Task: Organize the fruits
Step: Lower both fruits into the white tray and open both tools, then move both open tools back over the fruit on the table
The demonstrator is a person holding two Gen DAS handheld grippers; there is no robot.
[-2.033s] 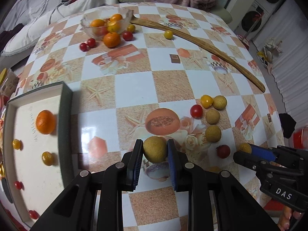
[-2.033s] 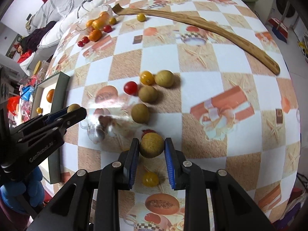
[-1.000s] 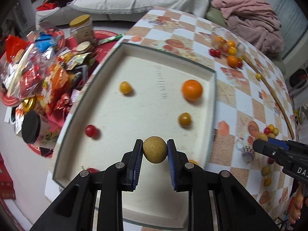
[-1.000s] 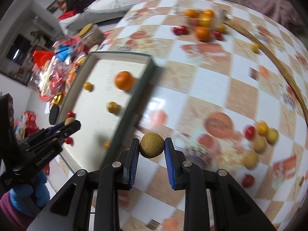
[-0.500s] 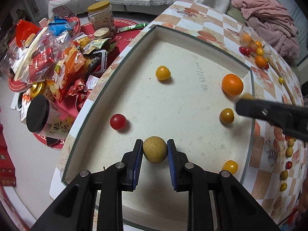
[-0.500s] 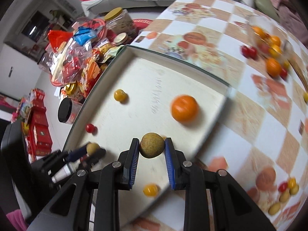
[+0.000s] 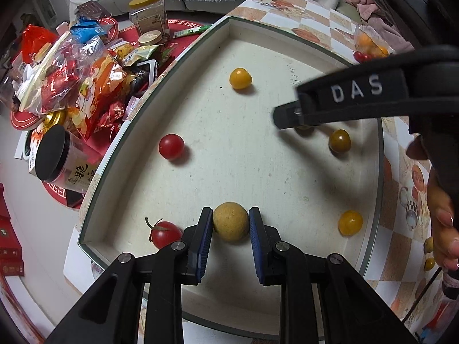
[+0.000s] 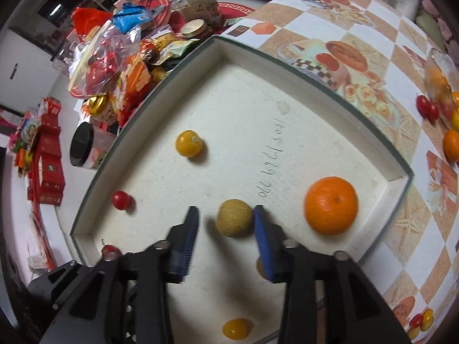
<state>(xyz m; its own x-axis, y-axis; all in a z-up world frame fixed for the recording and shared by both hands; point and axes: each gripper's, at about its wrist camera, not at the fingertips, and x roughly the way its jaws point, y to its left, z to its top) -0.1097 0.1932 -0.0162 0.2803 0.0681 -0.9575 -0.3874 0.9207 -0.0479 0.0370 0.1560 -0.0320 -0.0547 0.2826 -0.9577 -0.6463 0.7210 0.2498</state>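
A white tray with a dark green rim holds several small fruits. My left gripper hangs low over its near corner. Its blue pads still touch both sides of a tan round fruit as the jaws begin opening. A stemmed red tomato lies just left of it. My right gripper is opening over the tray. A second tan fruit rests on the floor between its pads, with a clear gap on the left. An orange sits to its right. In the left wrist view the right gripper reaches in from the right.
Snack packets and jars crowd the area left of the tray. A glass bowl of fruit stands on the checkered tablecloth at far right. A person's hand grips the right tool. More small fruits lie at the table's near right.
The right gripper swung from the tablecloth over the tray, then spread its jaws and let its tan fruit drop to the floor. The left gripper sank closer to the tray, fruit still between its pads.
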